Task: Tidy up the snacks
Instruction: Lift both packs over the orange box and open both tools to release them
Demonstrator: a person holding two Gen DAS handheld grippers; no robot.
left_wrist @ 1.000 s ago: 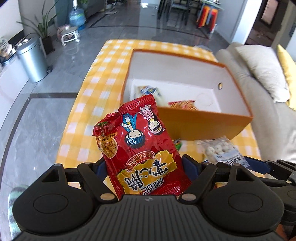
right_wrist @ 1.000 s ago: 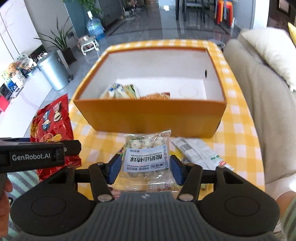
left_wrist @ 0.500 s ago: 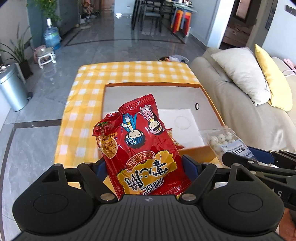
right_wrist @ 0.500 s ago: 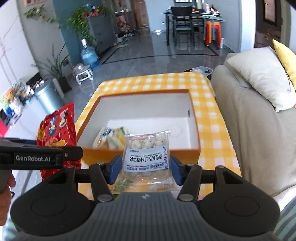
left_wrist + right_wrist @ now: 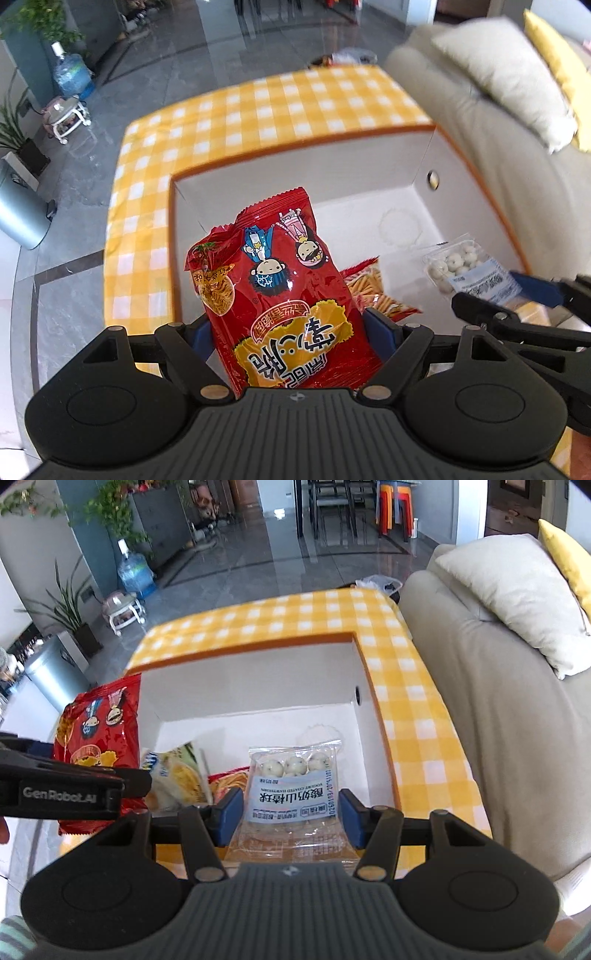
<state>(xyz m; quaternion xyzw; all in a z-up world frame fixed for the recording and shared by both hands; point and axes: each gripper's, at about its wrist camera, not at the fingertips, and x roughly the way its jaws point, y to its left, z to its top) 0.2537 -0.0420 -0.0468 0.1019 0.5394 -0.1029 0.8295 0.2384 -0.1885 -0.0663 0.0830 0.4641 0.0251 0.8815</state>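
Observation:
My left gripper (image 5: 291,332) is shut on a red noodle-snack bag (image 5: 273,288) and holds it upright over the left part of the orange box (image 5: 303,155). My right gripper (image 5: 291,812) is shut on a clear pack of white yogurt hawthorn balls (image 5: 291,790) and holds it over the box (image 5: 365,664), right of the middle. The red bag also shows in the right wrist view (image 5: 99,731), and the clear pack in the left wrist view (image 5: 465,266). On the white box floor lie an orange stick-snack bag (image 5: 373,288) and a pale snack pack (image 5: 177,775).
The box stands on a table with a yellow checked cloth (image 5: 258,110). A beige sofa (image 5: 498,701) with a cream pillow (image 5: 517,602) runs along the right. On the floor at the left are a grey bin (image 5: 18,214) and a water bottle (image 5: 135,572).
Both grippers have moved forward from in front of the box to above its inside, each still holding its packet. The box's near wall has dropped out of sight.

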